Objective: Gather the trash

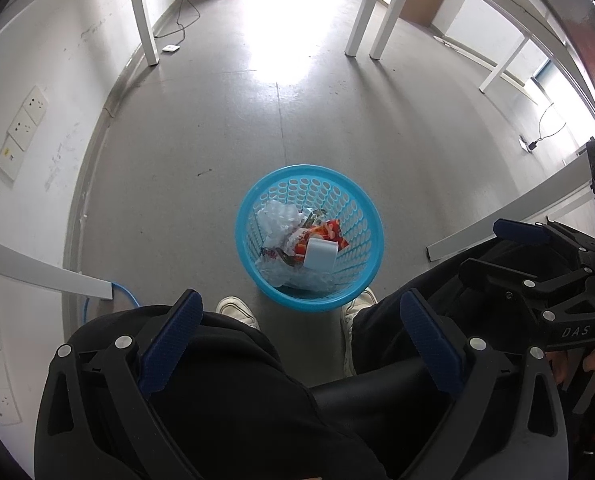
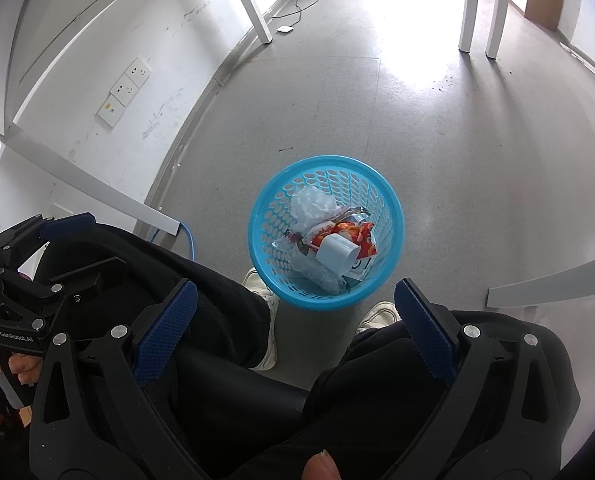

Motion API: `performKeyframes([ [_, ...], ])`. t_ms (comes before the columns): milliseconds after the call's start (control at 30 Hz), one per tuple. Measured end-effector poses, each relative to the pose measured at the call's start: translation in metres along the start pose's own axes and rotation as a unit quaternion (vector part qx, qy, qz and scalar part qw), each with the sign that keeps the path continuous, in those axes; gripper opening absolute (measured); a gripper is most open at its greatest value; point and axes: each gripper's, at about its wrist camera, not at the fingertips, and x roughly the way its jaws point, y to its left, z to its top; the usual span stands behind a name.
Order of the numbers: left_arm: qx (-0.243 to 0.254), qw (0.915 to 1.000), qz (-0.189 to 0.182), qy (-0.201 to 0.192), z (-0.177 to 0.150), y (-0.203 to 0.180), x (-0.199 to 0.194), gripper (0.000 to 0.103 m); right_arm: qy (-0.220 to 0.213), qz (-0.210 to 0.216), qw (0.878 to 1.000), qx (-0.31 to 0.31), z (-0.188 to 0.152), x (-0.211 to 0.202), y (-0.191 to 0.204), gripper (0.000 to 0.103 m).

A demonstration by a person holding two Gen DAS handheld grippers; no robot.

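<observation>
Both the left gripper (image 1: 301,332) and right gripper (image 2: 295,320) hang apart and empty, since the trash (image 1: 297,240) already sits in the blue basket (image 1: 257,196) at 12 o'clock.

Daylight pours in from the window at the far end, burning a white glare patch onto the grey speckled floor (image 1: 225,128). White table legs (image 1: 363,12) cast soft shadows toward the camera. Both fisheye views bend straight lines strongly near the dark, vignetted corners; focus stays sharp.
</observation>
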Motion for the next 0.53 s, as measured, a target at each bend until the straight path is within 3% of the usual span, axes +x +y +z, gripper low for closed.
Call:
performKeyframes([
  [533,-0.002,1.0000,-0.005,0.004,-0.0030,-0.0030,0.0031,0.097,0.001,0.000,1.000,0.001,-0.0009,0.0006,-0.0015,0.094],
])
